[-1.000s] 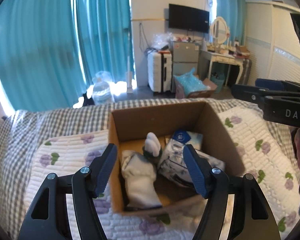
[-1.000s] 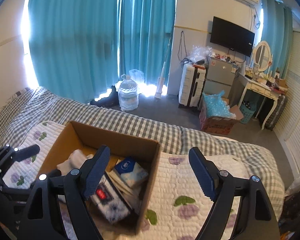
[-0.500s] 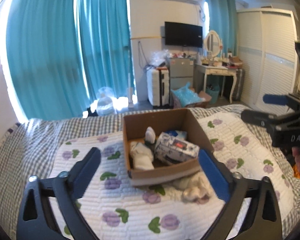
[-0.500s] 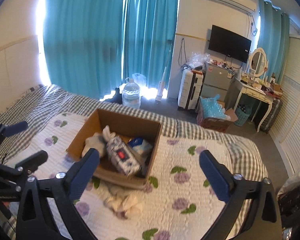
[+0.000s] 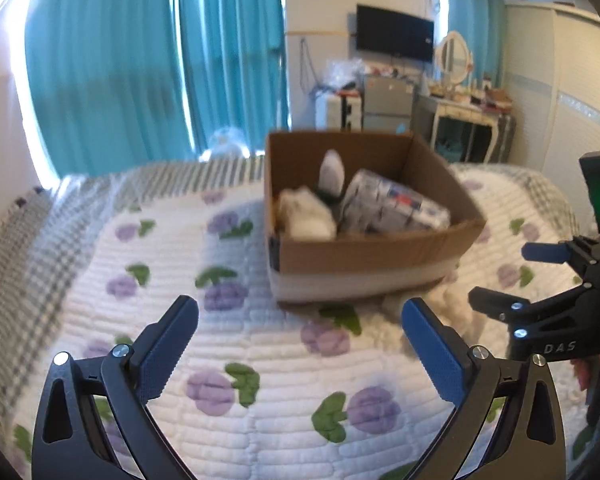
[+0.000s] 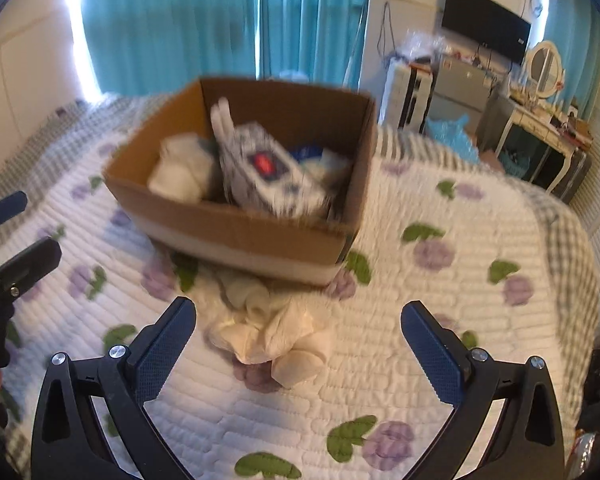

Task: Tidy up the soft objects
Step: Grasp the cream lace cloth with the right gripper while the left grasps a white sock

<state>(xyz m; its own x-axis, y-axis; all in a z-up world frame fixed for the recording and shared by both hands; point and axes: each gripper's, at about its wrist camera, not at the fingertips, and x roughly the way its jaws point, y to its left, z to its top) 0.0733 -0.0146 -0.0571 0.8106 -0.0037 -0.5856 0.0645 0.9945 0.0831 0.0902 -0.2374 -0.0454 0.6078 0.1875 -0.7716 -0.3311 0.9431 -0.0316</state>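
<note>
1. Surroundings: bed with white quilt (image 6: 440,320) printed with purple flowers and green leaves, over a grey checked sheet (image 5: 32,248). Teal curtains (image 5: 140,60), wall TV (image 6: 486,26), white vanity desk (image 5: 470,114) with 1 oval mirror (image 6: 545,68), white suitcase (image 6: 404,96), and a water jug (image 5: 226,140) on the floor behind the bed.
2. Obstructions: nothing lay between either gripper and the loose cloth. The cardboard box (image 6: 236,232) stood just behind the cloth, touching or slightly overlapping its far edge; I couldn't tell which.
3. Container: 1 open cardboard box on the quilt, with a pale tape band along the base. Inside: 1 white rolled cloth (image 6: 182,168) on the left, 1 blue-and-white patterned soft pack (image 6: 266,176) with a red label leaning across the middle, 1 white sock-like piece (image 5: 332,168) sticking up, and 1 blue-and-white packet (image 6: 312,156) at the back right. Contents are blurred.
4. Task item outside the box: 1 crumpled cream cloth (image 6: 272,332) on the quilt in front of the box, between and just ahead of the right gripper's fingers, not touched.
5. Left gripper (image 5: 300,344): jaws spread wide, nothing held, hovering over bare quilt in front of the box.
6. Right gripper (image 6: 298,340): jaws spread wide, nothing held, aimed at the cream cloth. Each gripper showed at the edge of the other's view.
7. Count: 2 grippers, 1 box, 4 soft items inside, 1 outside.
</note>
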